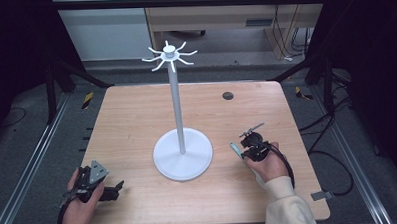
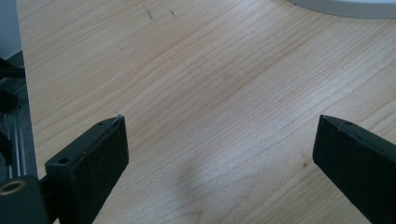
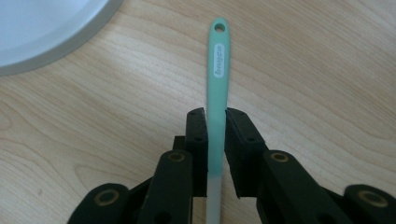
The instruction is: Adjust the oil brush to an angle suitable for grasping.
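Nearest the person's edge of the wooden table point(image 1: 136, 119), the left hand point(image 1: 79, 206) holds the left gripper point(image 1: 120, 185) low over the near left corner, its grey three-cornered plate on top and its jaws pointing toward the table's middle. In the left gripper view the two black jaws stand wide apart with bare wood grain between them, and a sliver of the white stand's base point(image 2: 345, 7) curves along the top edge. A little farther in on the other side, the right hand point(image 1: 268, 164), with a cream sleeve point(image 1: 287, 209) behind it, holds the right gripper point(image 1: 238, 149) just beside the round base. In the right gripper view its jaws are clamped on the mint-green handle point(image 3: 217, 79) of a slim utensil, which runs forward out of the jaws and ends in a small hanging hole above the wood. The white stand point(image 1: 176, 103) rises from the table's centre, topped by a ring of curved hooks point(image 1: 169, 55). Beyond it a dark round grommet point(image 1: 228, 95) sits in the tabletop.
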